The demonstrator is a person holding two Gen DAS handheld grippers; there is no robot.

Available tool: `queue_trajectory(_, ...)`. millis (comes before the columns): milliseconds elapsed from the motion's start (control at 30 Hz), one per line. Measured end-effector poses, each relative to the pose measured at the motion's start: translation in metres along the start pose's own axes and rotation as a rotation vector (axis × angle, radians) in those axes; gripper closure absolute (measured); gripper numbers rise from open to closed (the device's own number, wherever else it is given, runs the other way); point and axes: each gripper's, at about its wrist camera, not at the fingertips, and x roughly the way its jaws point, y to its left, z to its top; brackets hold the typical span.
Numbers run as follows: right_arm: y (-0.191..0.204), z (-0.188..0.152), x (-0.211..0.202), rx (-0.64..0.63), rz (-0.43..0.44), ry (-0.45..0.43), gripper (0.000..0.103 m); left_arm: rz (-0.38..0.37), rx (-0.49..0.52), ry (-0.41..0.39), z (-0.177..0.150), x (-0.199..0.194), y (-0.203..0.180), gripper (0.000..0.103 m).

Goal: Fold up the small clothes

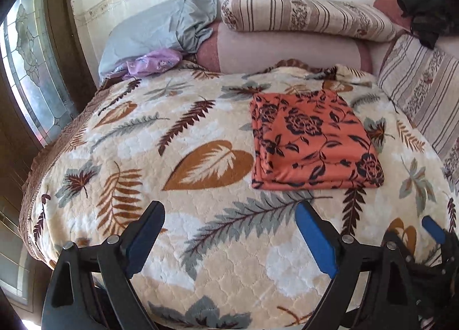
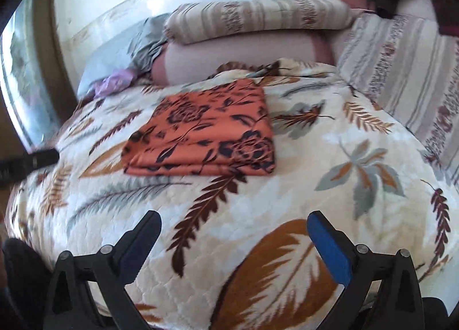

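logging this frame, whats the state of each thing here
orange floral garment: folded, flat on blanket
left claw: open, empty
right claw: open, empty
leaf-print blanket: spread over bed
striped pillow: lying on pink bolster
purple cloth: crumpled, unfolded

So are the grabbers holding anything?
No. Left gripper and right gripper are both open and empty. The folded orange cloth lies on the bed, untouched.

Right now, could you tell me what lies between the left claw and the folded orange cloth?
Only bare leaf-print blanket, seen in the left wrist view.
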Motion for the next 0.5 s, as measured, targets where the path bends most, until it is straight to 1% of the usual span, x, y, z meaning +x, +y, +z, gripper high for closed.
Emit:
queue_trajectory(133, -0.006, 0.004, -0.001, 0.022, -0.008, -0.01, 0.0, -0.006, 0.019, 0.021, -0.006, 0.005, -0.013, 0.011)
queue_trajectory(267, 0.0, 0.005, -0.007, -0.009, -0.007, -0.045, 0.0, -0.033, 0.0, 0.036, -0.011, 0.008, -0.023, 0.011)
queue_trajectory(400, 0.006, 0.006, -0.013, -0.054, -0.021, -0.07, 0.0, -0.05, -0.022, 0.015, -0.012, 0.005, -0.027, 0.011)
queue_trajectory(500, 0.005, 0.008, -0.014, -0.058, -0.034, -0.077, 0.0, -0.053, -0.038, -0.014, -0.009, 0.0, -0.028, 0.011)
